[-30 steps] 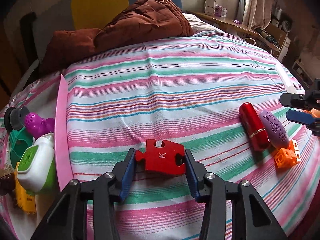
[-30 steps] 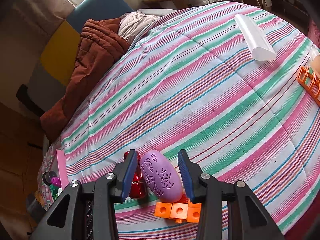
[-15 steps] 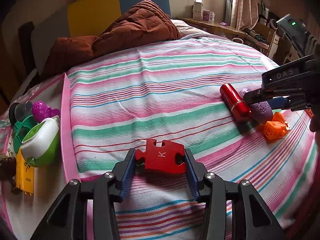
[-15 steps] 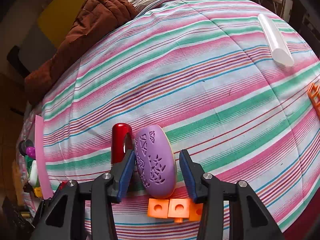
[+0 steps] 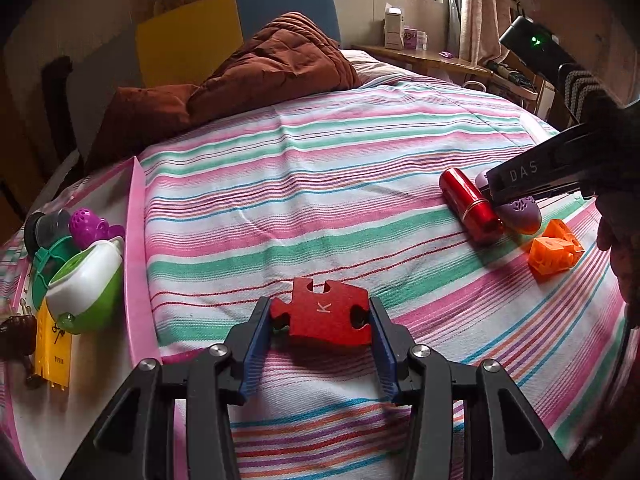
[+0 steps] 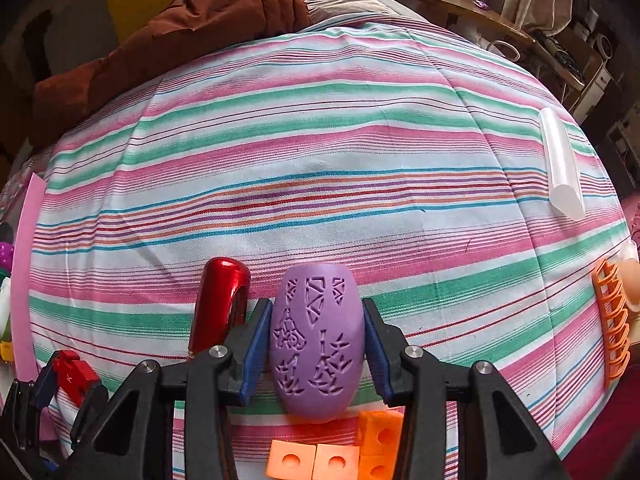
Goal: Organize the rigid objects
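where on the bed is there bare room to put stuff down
The striped sheet is bare across its middle, between the brown quilt and the red cylinder. Crowded: the purple egg with the orange cubes, and the pink tray at the left edge.

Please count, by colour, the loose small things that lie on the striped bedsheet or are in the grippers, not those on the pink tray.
Red: 2, the puzzle piece and the metal tube
Purple: 1, the patterned oval
Orange: 2, the cube cluster and the comb-like rack
Clear white: 1, the plastic tube
Total: 6
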Demonstrator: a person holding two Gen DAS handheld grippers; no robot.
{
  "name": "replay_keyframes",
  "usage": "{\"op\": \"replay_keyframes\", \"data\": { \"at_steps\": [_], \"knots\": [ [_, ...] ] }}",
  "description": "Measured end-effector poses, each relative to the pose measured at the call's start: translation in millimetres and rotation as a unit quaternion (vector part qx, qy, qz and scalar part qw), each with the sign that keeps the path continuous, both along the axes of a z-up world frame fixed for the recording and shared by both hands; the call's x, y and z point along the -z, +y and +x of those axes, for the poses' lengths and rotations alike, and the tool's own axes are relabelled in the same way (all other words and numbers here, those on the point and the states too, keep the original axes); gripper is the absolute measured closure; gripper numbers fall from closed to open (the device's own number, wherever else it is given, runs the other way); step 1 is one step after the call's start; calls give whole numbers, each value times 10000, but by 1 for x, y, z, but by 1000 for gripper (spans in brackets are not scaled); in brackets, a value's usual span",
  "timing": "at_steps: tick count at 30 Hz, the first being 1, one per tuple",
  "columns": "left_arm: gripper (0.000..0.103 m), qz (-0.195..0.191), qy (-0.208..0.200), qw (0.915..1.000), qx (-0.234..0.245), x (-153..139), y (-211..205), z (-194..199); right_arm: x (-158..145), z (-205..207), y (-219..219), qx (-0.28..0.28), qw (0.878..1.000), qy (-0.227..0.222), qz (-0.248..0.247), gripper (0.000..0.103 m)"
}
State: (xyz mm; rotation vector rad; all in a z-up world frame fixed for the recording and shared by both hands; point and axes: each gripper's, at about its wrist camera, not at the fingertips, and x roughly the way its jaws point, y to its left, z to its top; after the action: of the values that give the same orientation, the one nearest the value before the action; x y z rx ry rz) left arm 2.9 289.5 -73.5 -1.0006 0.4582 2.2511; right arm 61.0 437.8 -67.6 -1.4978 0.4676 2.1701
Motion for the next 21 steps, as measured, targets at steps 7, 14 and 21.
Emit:
{"op": "replay_keyframes", "data": {
  "at_steps": [7, 14, 21],
  "knots": [
    [56, 17, 26, 10000, 11, 0, -1, 1, 3, -2, -7, -134, 9996, 7, 249, 58],
    [57, 118, -384, 9992, -1, -8, -3, -4, 5, -8, -7, -170, 9993, -16, 342, 59],
    [57, 462, -394, 9981, 99, -43, -14, 15, 4, -10, -9, -173, 9991, -7, 400, 59]
  ]
}}
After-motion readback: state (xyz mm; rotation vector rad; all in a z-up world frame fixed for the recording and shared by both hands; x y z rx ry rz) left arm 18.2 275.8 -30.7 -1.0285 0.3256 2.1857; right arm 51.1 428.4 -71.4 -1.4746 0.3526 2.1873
